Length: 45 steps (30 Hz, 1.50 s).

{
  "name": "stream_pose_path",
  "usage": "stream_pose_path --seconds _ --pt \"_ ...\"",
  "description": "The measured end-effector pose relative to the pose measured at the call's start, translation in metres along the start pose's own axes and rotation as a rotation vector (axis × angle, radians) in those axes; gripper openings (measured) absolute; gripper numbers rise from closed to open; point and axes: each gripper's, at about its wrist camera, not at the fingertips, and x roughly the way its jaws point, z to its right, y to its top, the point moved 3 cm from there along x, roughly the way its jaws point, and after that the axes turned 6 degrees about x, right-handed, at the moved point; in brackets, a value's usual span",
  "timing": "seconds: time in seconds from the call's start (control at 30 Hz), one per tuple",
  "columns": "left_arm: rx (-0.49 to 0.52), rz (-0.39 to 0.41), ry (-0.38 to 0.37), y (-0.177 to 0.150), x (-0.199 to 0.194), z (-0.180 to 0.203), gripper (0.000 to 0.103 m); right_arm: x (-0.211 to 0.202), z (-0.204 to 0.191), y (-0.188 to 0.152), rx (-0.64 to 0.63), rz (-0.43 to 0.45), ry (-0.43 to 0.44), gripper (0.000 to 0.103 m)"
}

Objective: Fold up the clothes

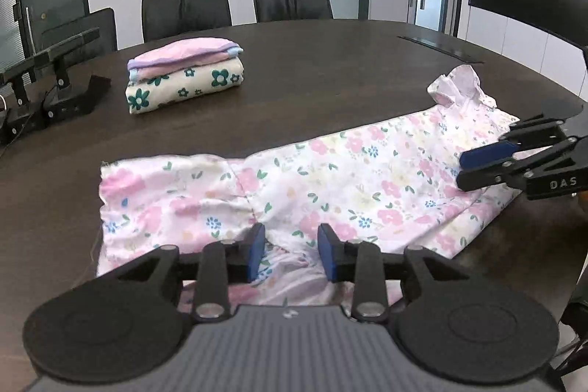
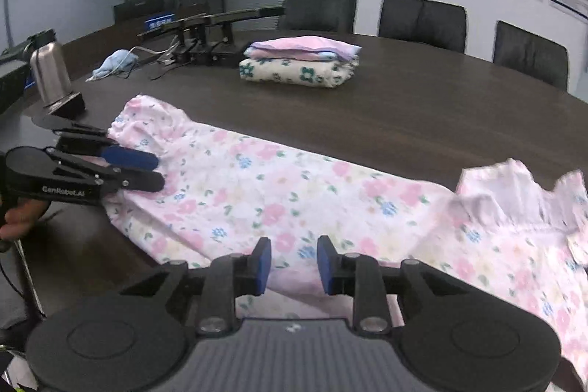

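Note:
A pink floral garment [image 1: 330, 179] lies spread lengthwise on the dark table [image 1: 330, 68]; it also shows in the right wrist view [image 2: 294, 193]. My left gripper [image 1: 291, 252] is open, its blue pads either side of the garment's near edge, cloth between them. It shows from the side in the right wrist view [image 2: 160, 169], low over the garment's left end. My right gripper [image 2: 294, 261] is open over the near edge of the garment's middle. It shows in the left wrist view [image 1: 461, 169] at the garment's ruffled right end.
A stack of folded clothes [image 1: 183, 76] sits further back on the table, also seen in the right wrist view [image 2: 299, 61]. Black stands [image 1: 51, 90], a steel bottle [image 2: 49, 76] and a blue cloth [image 2: 114, 63] with cables stand at the left. Office chairs [image 1: 294, 2] line the far edge.

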Motion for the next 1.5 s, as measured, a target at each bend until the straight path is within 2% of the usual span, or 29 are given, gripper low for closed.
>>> stream_pose_path --seconds 0.1,0.2,0.37,0.43,0.5,0.57,0.6,0.67,0.73,0.77,0.87,1.0,1.1,1.33,1.5 --pt "-0.038 0.057 0.004 0.016 -0.011 -0.008 0.033 -0.006 0.006 0.008 0.017 0.062 -0.016 0.025" --pt "-0.057 0.020 0.097 0.028 0.006 -0.019 0.033 0.009 0.013 0.024 0.033 0.067 -0.055 0.025" --pt "-0.130 -0.075 0.226 0.015 0.033 -0.035 0.033 0.046 0.029 0.029 0.058 -0.001 -0.150 0.019" --pt "-0.155 -0.064 0.212 0.010 0.033 -0.039 0.034 0.044 0.043 0.026 0.123 0.003 -0.183 0.018" --pt "-0.160 -0.060 0.212 0.009 0.033 -0.040 0.035 0.038 0.058 0.023 0.176 0.023 -0.258 0.018" --pt "-0.158 -0.056 0.216 0.009 0.034 -0.040 0.038 0.029 0.066 0.020 0.215 0.028 -0.301 0.020" --pt "-0.159 -0.052 0.217 0.008 0.033 -0.039 0.038 0.023 0.066 0.018 0.221 0.047 -0.303 0.022" --pt "-0.162 -0.044 0.219 0.007 0.032 -0.039 0.040 0.011 0.057 0.013 0.187 0.075 -0.235 0.022" --pt "-0.167 -0.037 0.221 0.005 0.031 -0.040 0.041 0.006 0.045 0.003 0.132 0.029 -0.166 0.028" --pt "-0.168 -0.033 0.222 0.004 0.030 -0.040 0.043 0.004 0.042 -0.004 0.107 0.001 -0.175 0.028" --pt "-0.172 -0.020 0.223 0.002 0.028 -0.041 0.046 -0.033 0.055 -0.021 0.122 0.036 -0.246 0.028" --pt "-0.198 -0.008 0.199 0.001 0.026 -0.045 0.048 -0.111 0.098 -0.052 0.285 0.128 -0.384 0.038" --pt "-0.198 -0.002 0.192 0.000 0.025 -0.045 0.051 -0.154 0.118 -0.079 0.340 0.123 -0.487 0.047" --pt "-0.212 0.011 0.168 -0.002 0.022 -0.045 0.060 -0.160 0.131 -0.100 0.391 0.078 -0.540 0.048" --pt "-0.212 0.011 0.164 -0.001 0.022 -0.046 0.062 -0.155 0.127 -0.102 0.403 0.066 -0.530 0.047"
